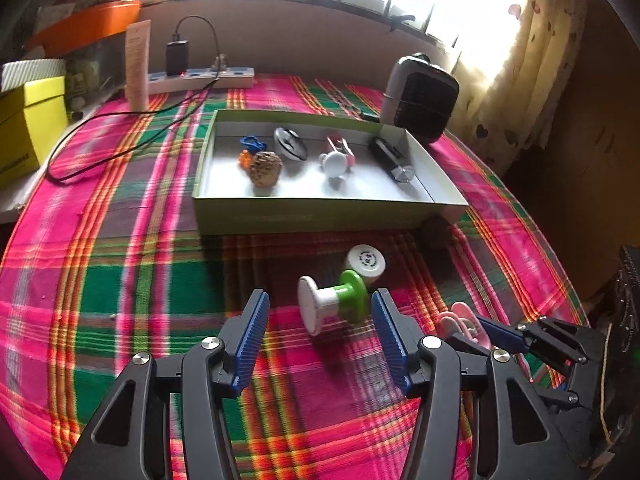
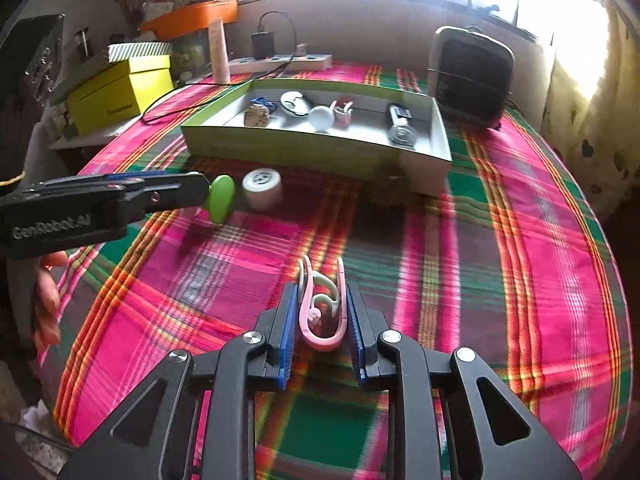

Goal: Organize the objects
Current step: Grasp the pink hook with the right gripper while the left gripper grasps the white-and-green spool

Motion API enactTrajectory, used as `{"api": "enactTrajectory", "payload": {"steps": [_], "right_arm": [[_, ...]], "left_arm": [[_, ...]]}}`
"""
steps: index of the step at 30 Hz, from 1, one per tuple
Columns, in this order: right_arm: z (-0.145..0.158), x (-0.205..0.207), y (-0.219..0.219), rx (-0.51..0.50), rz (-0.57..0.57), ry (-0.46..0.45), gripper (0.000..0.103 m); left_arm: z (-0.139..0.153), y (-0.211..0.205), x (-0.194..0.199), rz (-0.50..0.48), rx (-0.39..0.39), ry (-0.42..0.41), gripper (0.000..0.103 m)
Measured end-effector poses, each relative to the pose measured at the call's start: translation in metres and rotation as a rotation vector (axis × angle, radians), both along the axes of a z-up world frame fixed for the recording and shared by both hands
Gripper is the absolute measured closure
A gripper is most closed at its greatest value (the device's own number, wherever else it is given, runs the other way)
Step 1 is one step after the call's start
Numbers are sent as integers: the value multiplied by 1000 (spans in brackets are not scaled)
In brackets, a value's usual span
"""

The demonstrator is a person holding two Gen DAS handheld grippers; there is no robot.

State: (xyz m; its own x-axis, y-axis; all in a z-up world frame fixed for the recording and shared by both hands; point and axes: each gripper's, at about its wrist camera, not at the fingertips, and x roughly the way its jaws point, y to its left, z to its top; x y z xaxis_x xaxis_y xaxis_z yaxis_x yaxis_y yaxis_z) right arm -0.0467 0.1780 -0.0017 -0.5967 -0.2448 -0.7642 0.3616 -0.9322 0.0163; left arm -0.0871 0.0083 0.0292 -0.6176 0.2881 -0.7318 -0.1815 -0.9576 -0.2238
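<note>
Right wrist view: the right gripper (image 2: 322,316) is clamped on a pink clip (image 2: 320,312), a bent loop of pale pink plastic with a mint-green inner curl, standing upright between the blue pads above the plaid cloth (image 2: 520,280). To the left, the left gripper (image 1: 318,320) has its jaws apart, with a spool (image 1: 332,304) between them that neither pad touches; it has one flat white disc, a white barrel and one bright green disc, and is tilted above the cloth. Just beyond it lies one white cylinder (image 1: 366,266) on its side. Further out sits one shallow green box (image 1: 320,214) with a white inside. It holds seven things: a blue clip, a small orange piece, a brown ball (image 1: 265,168), a silver disc (image 1: 289,143), a white round-headed piece (image 1: 335,163), a pink piece and a black stick (image 1: 392,158).
</note>
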Motion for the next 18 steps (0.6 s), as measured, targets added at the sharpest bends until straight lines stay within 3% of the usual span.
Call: {"api": "enactTrajectory", "payload": {"steps": [18], "right_arm": [[-2, -2, 7, -18, -4, 13, 79]], "left_arm": [[-15, 17, -17, 28, -51, -33, 50]]}}
